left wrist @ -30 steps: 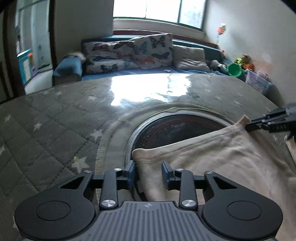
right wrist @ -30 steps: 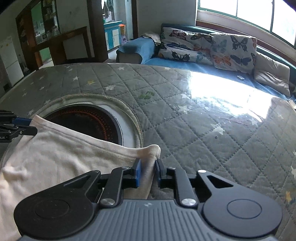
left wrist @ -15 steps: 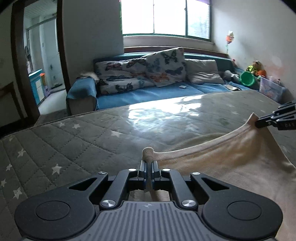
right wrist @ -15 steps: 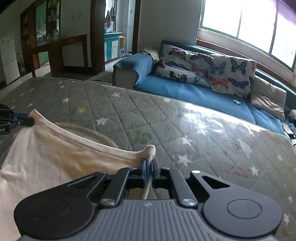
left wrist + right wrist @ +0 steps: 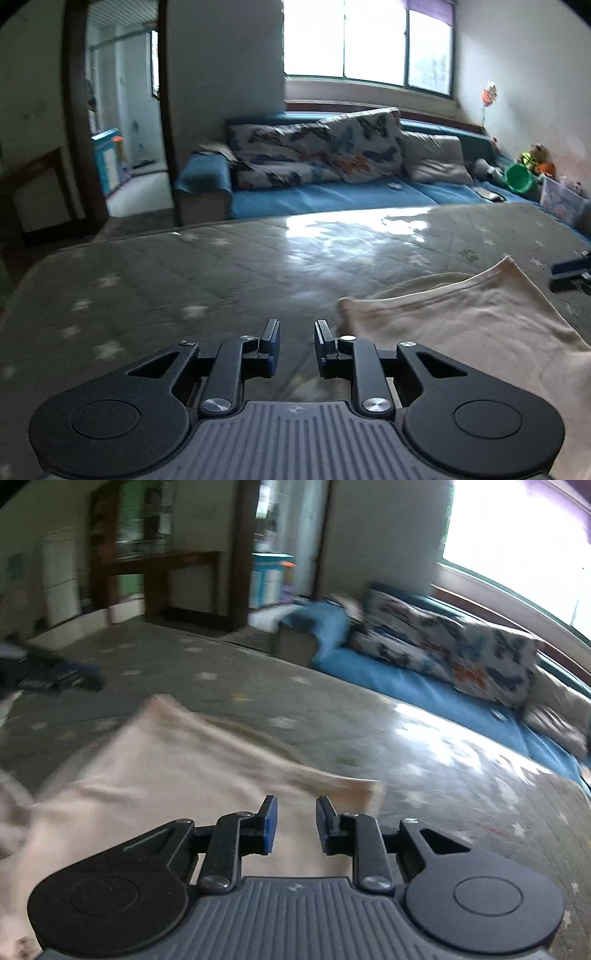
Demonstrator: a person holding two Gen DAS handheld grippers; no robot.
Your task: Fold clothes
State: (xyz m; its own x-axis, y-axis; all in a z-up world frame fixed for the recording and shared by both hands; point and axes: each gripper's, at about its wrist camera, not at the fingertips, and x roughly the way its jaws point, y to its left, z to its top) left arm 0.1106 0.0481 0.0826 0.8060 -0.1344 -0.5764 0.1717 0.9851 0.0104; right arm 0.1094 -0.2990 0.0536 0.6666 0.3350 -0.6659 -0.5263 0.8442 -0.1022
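Observation:
A cream garment [image 5: 465, 325] lies flat on the grey star-quilted table cover [image 5: 184, 280]. In the left wrist view my left gripper [image 5: 295, 343] is open and empty, just left of the garment's near corner. The right gripper [image 5: 569, 273] shows at the far right beyond the garment's other corner. In the right wrist view the garment [image 5: 166, 771] spreads to the left and under my right gripper [image 5: 295, 823], which is open and empty above the cloth. The left gripper [image 5: 51, 675] is a blurred dark shape at the far left.
A blue sofa [image 5: 332, 192] with butterfly cushions [image 5: 317, 155] runs behind the table under the window. Toys and a green tub [image 5: 519, 177] sit at the right wall. A dark doorway and cabinet [image 5: 155, 576] stand to the left.
Both grippers were shut on the garment's corners and holding it up; now both have opened and let go, and the garment lies flat on the cover. The views are blurred with motion.

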